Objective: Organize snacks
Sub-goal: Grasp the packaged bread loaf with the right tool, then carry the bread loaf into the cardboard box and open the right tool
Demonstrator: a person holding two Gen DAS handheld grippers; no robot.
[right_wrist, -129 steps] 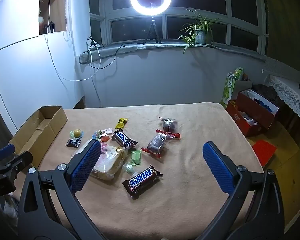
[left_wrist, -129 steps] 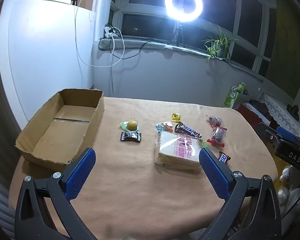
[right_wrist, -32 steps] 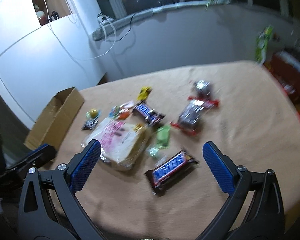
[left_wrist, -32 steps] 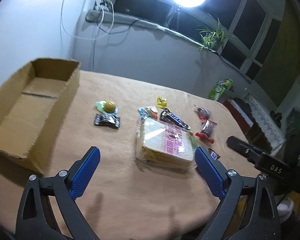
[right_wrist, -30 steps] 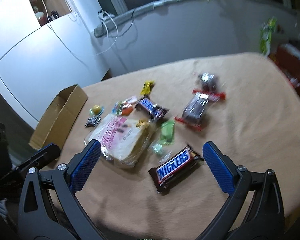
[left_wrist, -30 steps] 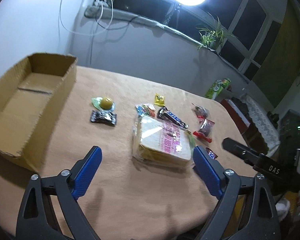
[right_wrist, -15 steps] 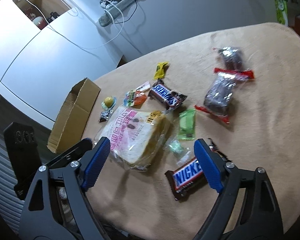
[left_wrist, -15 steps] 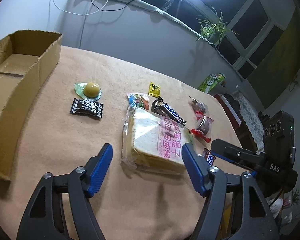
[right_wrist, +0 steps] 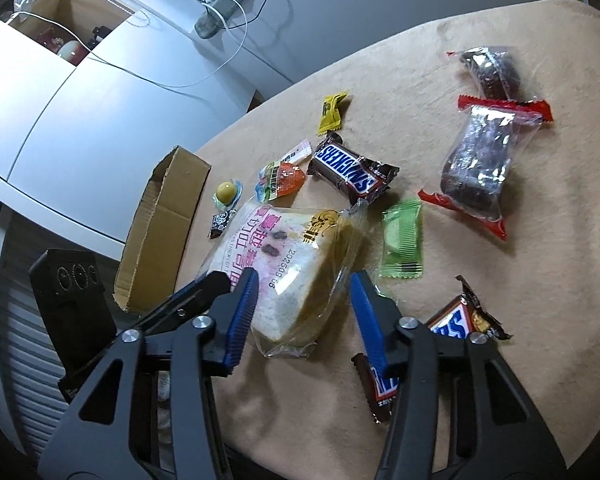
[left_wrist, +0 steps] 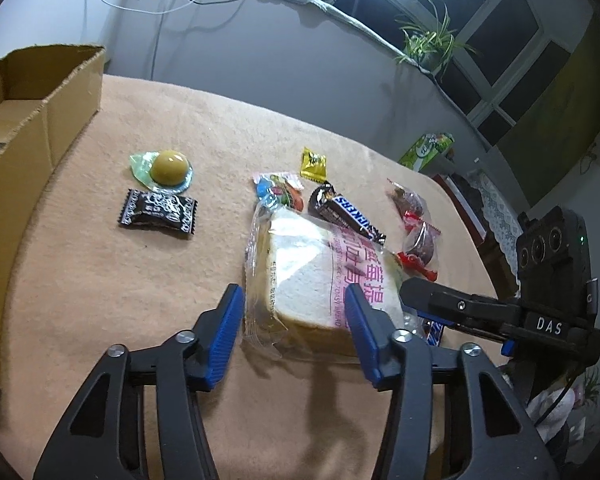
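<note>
Both tools bracket the bagged bread [left_wrist: 320, 276] near the counter's [left_wrist: 100, 280] front edge, likely because it is too wide for one. The left tool [left_wrist: 294, 334] and right tool [right_wrist: 302, 316] are closing, pads not yet pressing the bag, with the cardboard box [left_wrist: 28, 120] waiting at the left edge.

Free tabletop [left_wrist: 100, 280]: bare between box [left_wrist: 40, 120] and bread [left_wrist: 312, 276].
Obstacles: bars [right_wrist: 352, 168], wrapped sweets [right_wrist: 404, 240] crowd bread's far, right sides.

Bagged bread loaf [left_wrist: 320, 276], clear wrapper with pink print, lies flat mid-table. Snickers bar [right_wrist: 352, 168] just behind it; second Snickers [right_wrist: 452, 328] at near edge. Green packet [right_wrist: 403, 242] beside loaf. Open cardboard box [left_wrist: 28, 128] at left edge, upright.
</note>
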